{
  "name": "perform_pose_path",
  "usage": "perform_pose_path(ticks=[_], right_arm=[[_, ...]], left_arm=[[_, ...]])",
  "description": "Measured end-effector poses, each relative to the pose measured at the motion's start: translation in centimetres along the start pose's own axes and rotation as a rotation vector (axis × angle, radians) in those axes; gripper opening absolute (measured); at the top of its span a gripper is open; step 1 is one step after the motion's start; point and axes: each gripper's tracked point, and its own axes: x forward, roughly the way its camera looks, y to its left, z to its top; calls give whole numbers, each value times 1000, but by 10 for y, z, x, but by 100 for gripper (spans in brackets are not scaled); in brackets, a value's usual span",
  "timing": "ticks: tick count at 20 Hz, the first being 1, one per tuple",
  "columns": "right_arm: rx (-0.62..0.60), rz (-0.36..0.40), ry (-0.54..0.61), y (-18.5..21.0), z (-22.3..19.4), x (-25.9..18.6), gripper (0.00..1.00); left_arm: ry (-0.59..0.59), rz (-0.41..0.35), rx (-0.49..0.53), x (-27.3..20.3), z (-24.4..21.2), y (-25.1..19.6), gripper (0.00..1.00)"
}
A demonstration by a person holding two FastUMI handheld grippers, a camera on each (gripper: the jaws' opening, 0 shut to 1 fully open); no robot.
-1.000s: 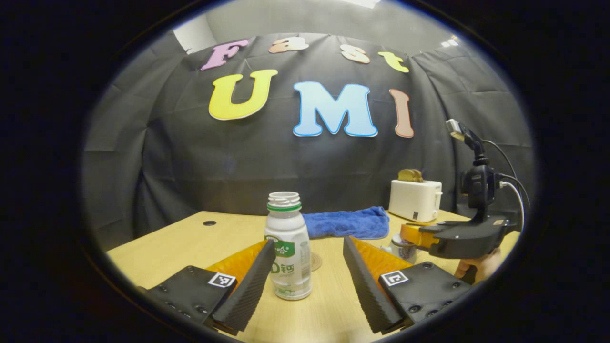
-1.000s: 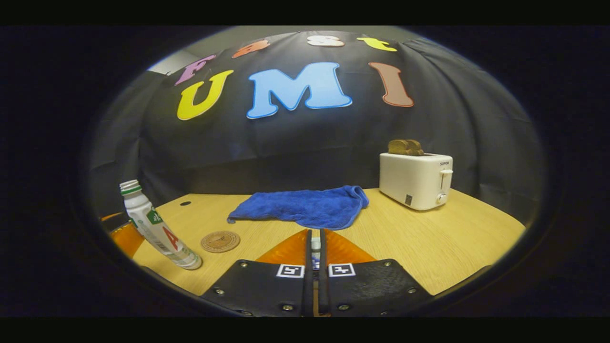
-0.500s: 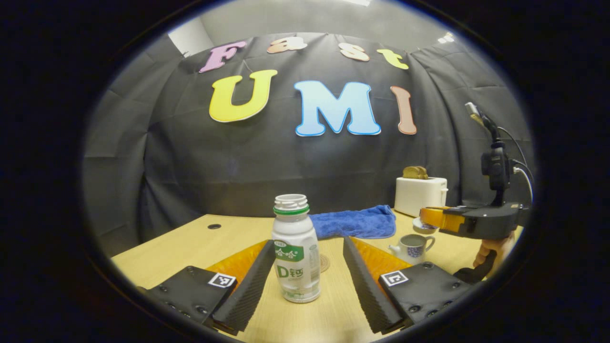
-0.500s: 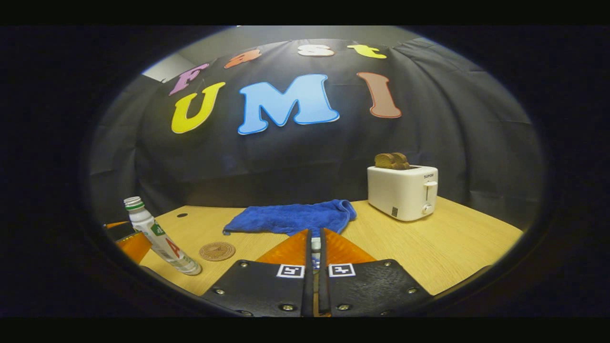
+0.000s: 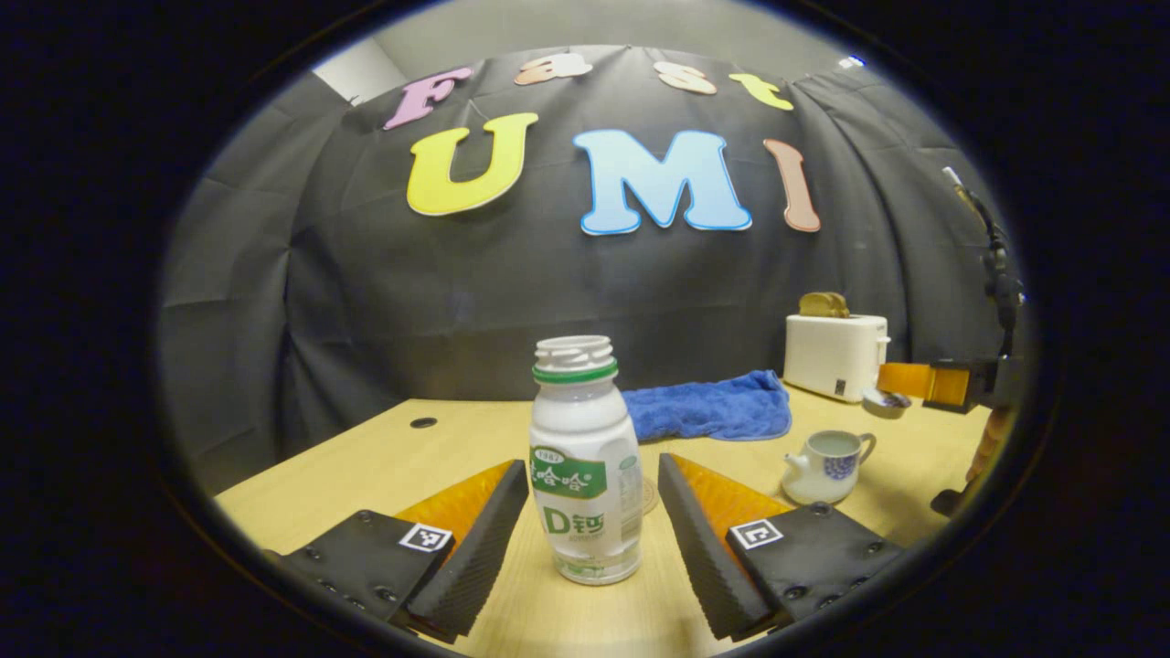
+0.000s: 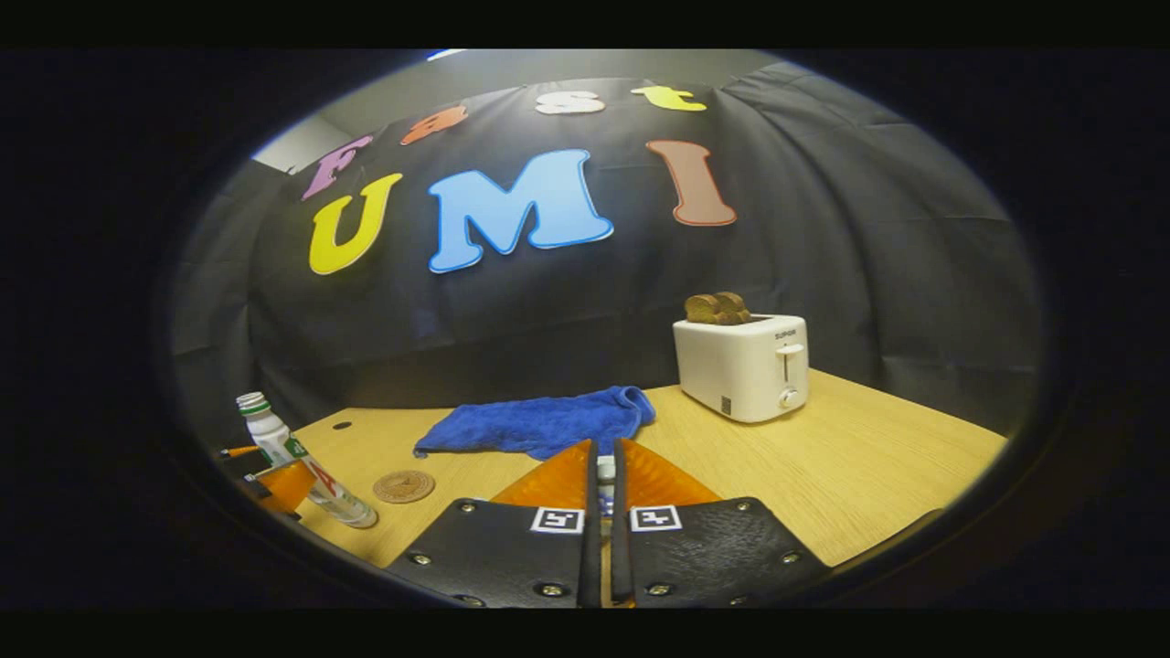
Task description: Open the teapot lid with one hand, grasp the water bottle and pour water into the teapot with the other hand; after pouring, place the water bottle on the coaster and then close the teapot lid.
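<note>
In the left gripper view, the left tool (image 5: 592, 512) is standing wide open with one water bottle (image 5: 585, 466) sitting upright on the counter (image 5: 366, 466) between its two fingers, closer to the left finger and touching neither. One open teapot (image 5: 823, 466) is sitting toward the counter's right edge, and above it the right tool (image 5: 905, 379) is holding one teapot lid (image 5: 885, 399) in the air. One blue cloth (image 5: 708, 411) and one white toaster (image 5: 836, 356) are lying along the far edge. In the right gripper view, the right tool (image 6: 603, 475) is standing nearly closed, pinching the lid's knob (image 6: 605, 468). One coaster (image 6: 403, 485) is lying near the bottle (image 6: 302, 461) by the left edge.
</note>
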Motion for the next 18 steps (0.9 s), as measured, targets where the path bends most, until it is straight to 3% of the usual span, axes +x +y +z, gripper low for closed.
perform_pose_path(ticks=[2, 3, 4, 7, 8, 12, 13, 14, 17, 18], right_arm=[[8, -16, -3, -10, 1, -2, 4], [14, -23, -3, -15, 1, -2, 0], [19, -30, -3, -19, 0, -3, 4], [32, -40, 1, -29, -1, -5, 0], [37, -44, 3, -32, -2, -6, 4], [61, -48, 6, -38, -2, -7, 4], [62, -50, 4, -39, -3, -8, 4], [63, -52, 4, -40, -2, -8, 0], [72, -52, 9, -42, -4, -8, 0], [76, -50, 10, -42, -4, -9, 4]], left_arm=[[21, 9, 12, 5, -8, 1, 99], [29, 16, 16, 6, -12, 2, 99], [37, 20, 18, 9, -13, 2, 95], [55, 36, 26, 12, -22, 2, 100], [61, 40, 30, 12, -24, 1, 100], [83, 57, 69, 16, -29, 0, 100], [85, 55, 77, 16, -29, -3, 96], [84, 58, 86, 17, -28, -3, 80], [82, 49, 91, 16, -28, -5, 89], [83, 42, 93, 17, -27, -5, 88]])
